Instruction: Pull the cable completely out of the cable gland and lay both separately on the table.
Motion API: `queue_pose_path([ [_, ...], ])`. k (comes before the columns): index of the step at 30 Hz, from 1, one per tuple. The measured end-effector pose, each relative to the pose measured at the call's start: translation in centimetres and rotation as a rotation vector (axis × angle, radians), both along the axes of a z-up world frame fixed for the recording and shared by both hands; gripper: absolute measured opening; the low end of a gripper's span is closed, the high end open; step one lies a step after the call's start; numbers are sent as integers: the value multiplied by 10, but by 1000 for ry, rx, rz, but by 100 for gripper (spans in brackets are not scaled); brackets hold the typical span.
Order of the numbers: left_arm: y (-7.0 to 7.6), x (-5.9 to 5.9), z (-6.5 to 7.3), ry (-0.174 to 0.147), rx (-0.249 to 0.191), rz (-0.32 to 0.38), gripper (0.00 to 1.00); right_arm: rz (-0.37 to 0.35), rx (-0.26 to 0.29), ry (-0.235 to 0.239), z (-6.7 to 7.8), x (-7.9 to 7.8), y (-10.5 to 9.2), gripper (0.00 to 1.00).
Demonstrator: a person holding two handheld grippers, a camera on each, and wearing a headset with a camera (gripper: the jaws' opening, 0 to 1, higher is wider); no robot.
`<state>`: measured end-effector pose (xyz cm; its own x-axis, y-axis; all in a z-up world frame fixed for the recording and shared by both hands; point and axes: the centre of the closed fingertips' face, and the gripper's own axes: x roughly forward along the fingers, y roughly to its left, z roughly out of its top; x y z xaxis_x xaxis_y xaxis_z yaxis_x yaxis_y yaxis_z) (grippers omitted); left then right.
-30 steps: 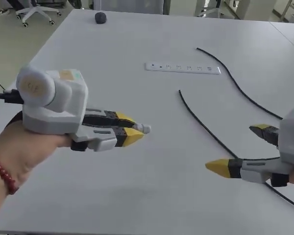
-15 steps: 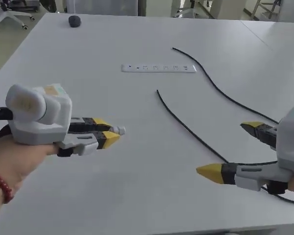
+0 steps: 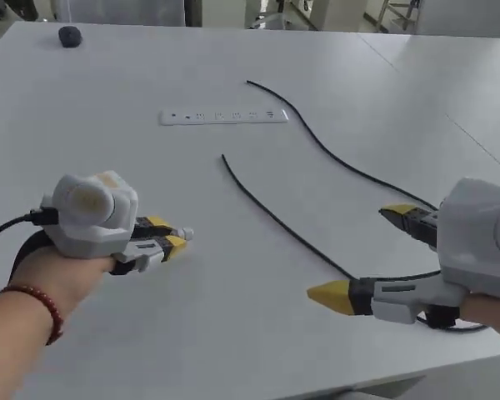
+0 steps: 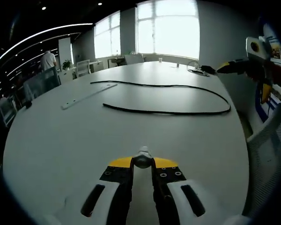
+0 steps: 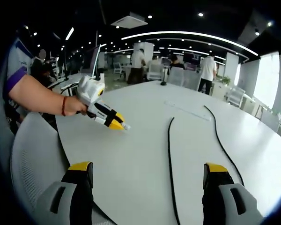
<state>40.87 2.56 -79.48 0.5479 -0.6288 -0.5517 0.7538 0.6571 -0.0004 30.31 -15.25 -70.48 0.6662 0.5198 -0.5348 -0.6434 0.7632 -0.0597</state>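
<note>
Cable gland is clamped in the tips of the left gripper, held over the near-left table. Right gripper is spread wide, empty. Cable is laid on the table, centre-right.

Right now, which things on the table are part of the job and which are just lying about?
Job: cable gland in the left gripper; black cable, lying free.
Lying about: power strip; small dark object, far corner.
</note>
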Motion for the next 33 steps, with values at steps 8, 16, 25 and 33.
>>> queue_pose_path([
  [8,2,1,-17,32,22,12,16,-11,8,7,0,0,-5,99],
  [16,5,-6,-25,36,39,2,17,-16,15,0,3,1,-3,99],
  [25,9,-7,-26,33,32,11,27,-15,11,-1,4,-3,-4,99],
  [33,16,-16,-8,13,-15,28,34,-5,17,-1,3,-4,1,99],
])
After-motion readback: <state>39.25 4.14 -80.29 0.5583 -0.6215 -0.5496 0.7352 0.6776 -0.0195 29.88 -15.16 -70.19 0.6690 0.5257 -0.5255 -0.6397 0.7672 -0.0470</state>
